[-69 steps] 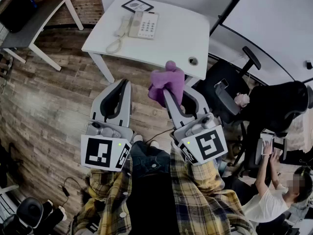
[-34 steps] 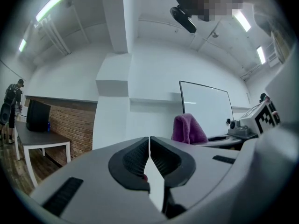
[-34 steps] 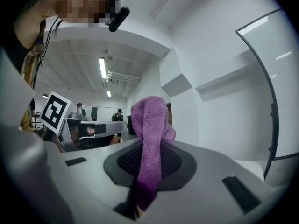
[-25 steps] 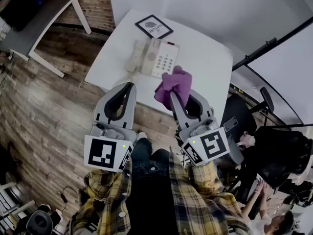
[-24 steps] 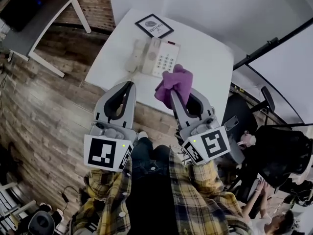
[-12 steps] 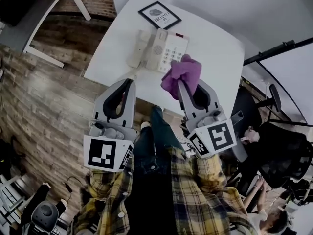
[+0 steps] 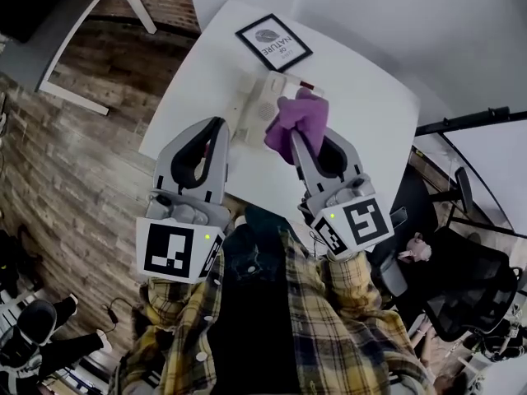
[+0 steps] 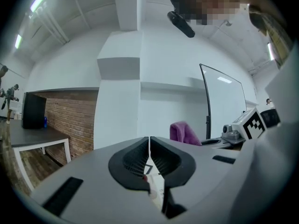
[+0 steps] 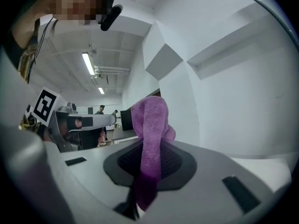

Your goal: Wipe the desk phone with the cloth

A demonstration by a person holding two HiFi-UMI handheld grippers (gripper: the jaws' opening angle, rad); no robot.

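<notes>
Purple cloth (image 7: 300, 120), surely soft and light, is pinched mid-fold by the right gripper (image 7: 294, 141) near the desk phone (image 7: 262, 109); left gripper (image 7: 217, 125) sits closed, empty.

Head view: high over the person, facing steeply down. The left gripper (image 7: 216, 126) and right gripper (image 7: 295, 138) are near, the white table (image 7: 362, 89) beyond.
Left gripper view: just behind its jaws, facing level toward the brick wall (image 8: 70, 120).
Right gripper view: just behind its jaws, tilted up at the ceiling lights (image 9: 88, 63).
Shared by all three: purple cloth (image 7: 298, 118).
Each gripper view also shows the other's marker cube (image 8: 254, 122).
</notes>
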